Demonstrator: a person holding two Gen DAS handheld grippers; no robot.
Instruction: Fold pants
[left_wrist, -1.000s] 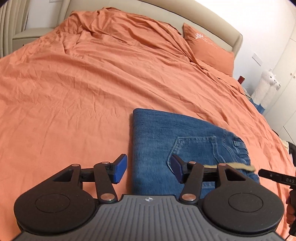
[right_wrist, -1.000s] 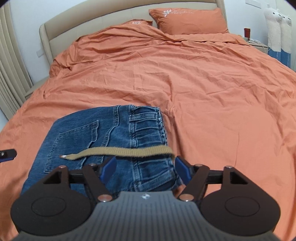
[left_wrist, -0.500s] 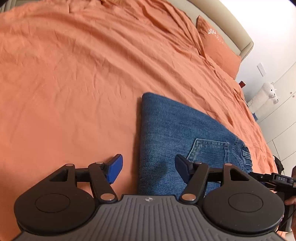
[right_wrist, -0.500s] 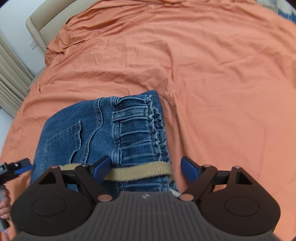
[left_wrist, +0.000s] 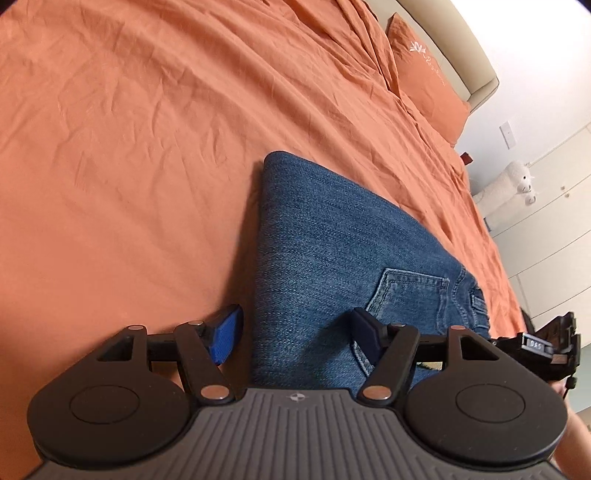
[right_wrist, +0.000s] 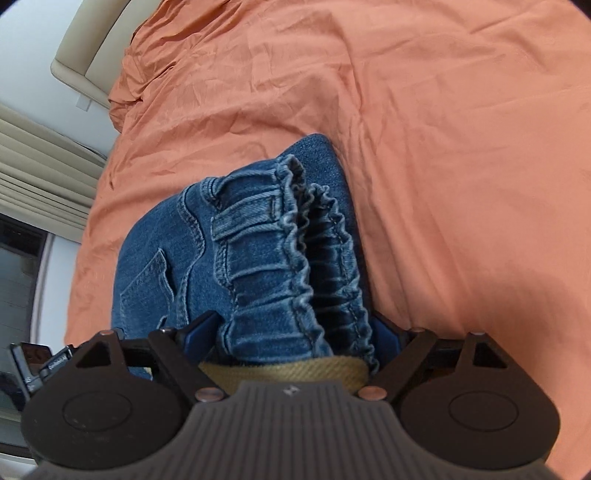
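Both grippers' fingers are spread wide and clamping nothing: the left gripper (left_wrist: 295, 334) straddles the folded side edge of the jeans (left_wrist: 332, 251), one blue pad (left_wrist: 227, 338) over the orange bedspread (left_wrist: 129, 147), the other over denim. Over on the right gripper (right_wrist: 291, 334), the elastic waistband (right_wrist: 295, 240) bunches up between the parted pads, a tan belt (right_wrist: 284, 373) lying across it. That folded bundle sits on the bed well short of the pillow (left_wrist: 424, 74) at the headboard end.
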